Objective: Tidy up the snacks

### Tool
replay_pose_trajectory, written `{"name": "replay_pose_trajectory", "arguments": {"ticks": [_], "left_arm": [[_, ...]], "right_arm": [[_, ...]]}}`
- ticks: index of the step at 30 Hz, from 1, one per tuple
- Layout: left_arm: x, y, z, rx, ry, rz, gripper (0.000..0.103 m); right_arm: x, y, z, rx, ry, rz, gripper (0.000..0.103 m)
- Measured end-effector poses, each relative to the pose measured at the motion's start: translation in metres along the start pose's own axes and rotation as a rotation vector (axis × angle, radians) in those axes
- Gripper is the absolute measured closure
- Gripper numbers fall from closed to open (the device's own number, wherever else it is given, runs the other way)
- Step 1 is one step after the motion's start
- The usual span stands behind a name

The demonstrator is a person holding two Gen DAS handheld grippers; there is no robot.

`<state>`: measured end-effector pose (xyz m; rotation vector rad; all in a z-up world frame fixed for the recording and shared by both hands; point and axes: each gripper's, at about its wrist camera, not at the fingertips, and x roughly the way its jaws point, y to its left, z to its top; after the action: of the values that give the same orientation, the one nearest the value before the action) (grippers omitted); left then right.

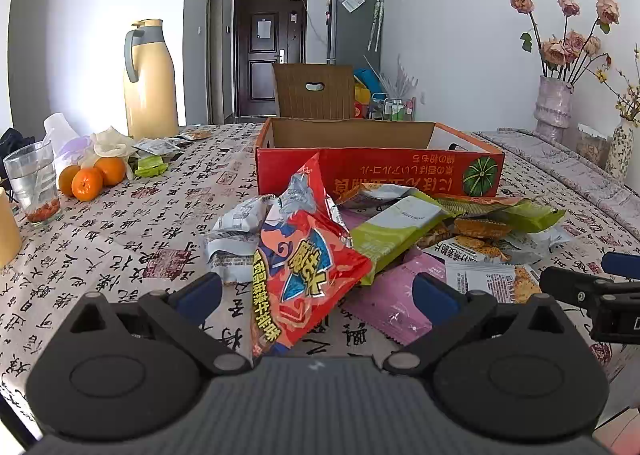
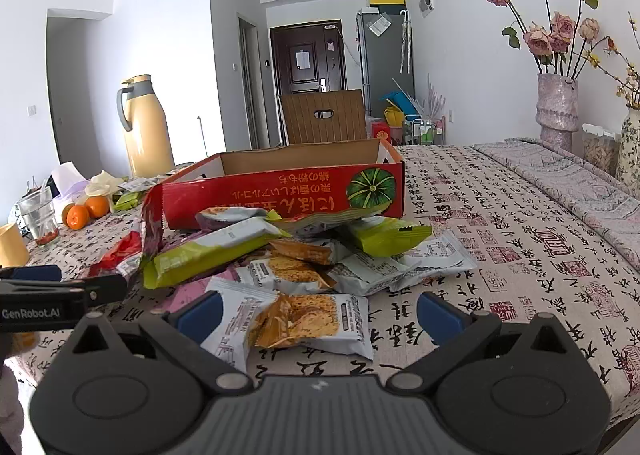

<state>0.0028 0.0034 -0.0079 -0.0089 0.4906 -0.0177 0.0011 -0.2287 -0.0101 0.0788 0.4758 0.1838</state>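
Note:
A pile of snack packets lies on the tablecloth in front of an open red cardboard box (image 1: 380,171) (image 2: 280,191). My left gripper (image 1: 318,291) is open, its blue pads on either side of a red snack bag (image 1: 308,267) without touching it. A green packet (image 1: 396,231) (image 2: 208,251) and a pink packet (image 1: 400,295) lie beside the bag. My right gripper (image 2: 320,315) is open too, and a white-and-orange cracker packet (image 2: 308,319) lies between its pads, clear of both. Each gripper shows in the other's view: the right gripper (image 1: 580,283) and the left gripper (image 2: 60,287).
A yellow thermos (image 1: 150,83), oranges (image 1: 92,179) and a glass (image 1: 34,183) stand at the left of the table. Vases with dried roses (image 1: 554,103) (image 2: 558,111) stand at the right by the wall. A brown chair back (image 1: 316,91) rises behind the box.

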Motion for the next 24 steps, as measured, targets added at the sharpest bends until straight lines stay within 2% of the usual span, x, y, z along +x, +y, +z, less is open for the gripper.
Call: {"name": "replay_pose_trajectory", "arguments": {"ticks": [24], "left_arm": [[-0.0033,-0.0010,-0.0020,-0.004,-0.008,-0.004,0.000]], "right_arm": [[-0.0002,0.0004,-0.0005,0.001,0.001,0.000,0.000]]}}
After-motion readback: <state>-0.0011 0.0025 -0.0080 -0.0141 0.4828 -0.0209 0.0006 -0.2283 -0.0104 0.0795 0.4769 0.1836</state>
